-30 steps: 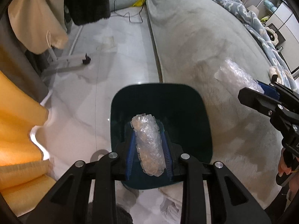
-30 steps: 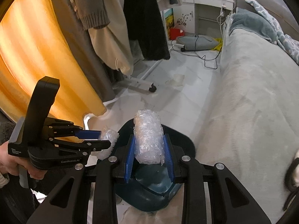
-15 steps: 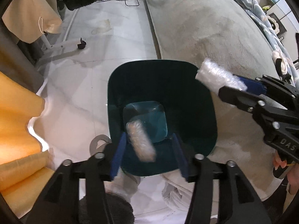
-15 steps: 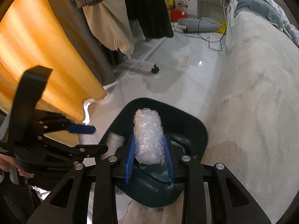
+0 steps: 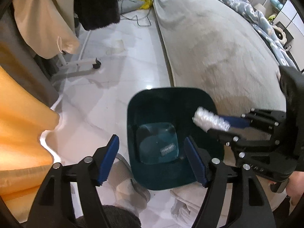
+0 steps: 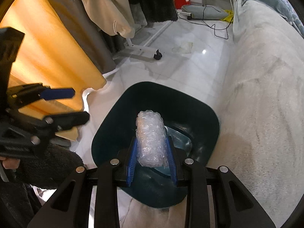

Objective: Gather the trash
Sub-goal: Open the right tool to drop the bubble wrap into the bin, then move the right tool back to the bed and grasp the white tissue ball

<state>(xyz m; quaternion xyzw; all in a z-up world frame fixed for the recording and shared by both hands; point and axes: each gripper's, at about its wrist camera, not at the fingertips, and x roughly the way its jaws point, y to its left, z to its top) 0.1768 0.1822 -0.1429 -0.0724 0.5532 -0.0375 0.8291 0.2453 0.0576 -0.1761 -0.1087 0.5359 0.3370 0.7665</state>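
Bin (image 5: 169,102) on floor (image 5: 121,79) beside sofa (image 5: 218,47).

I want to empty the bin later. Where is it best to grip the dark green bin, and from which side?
Probably grip the dark green bin by its thin upper rim, from above, one finger inside and one outside. Its mouth is open and far wider than the jaws. The floor-side rim looks free; the grey sofa crowds the other.

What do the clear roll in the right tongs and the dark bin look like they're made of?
Clear roll: apparently bubble wrap, a glossy see-through film with small crinkled bubbles. Dark bin: likely moulded plastic, dark teal, smooth, with a soft sheen on its walls.
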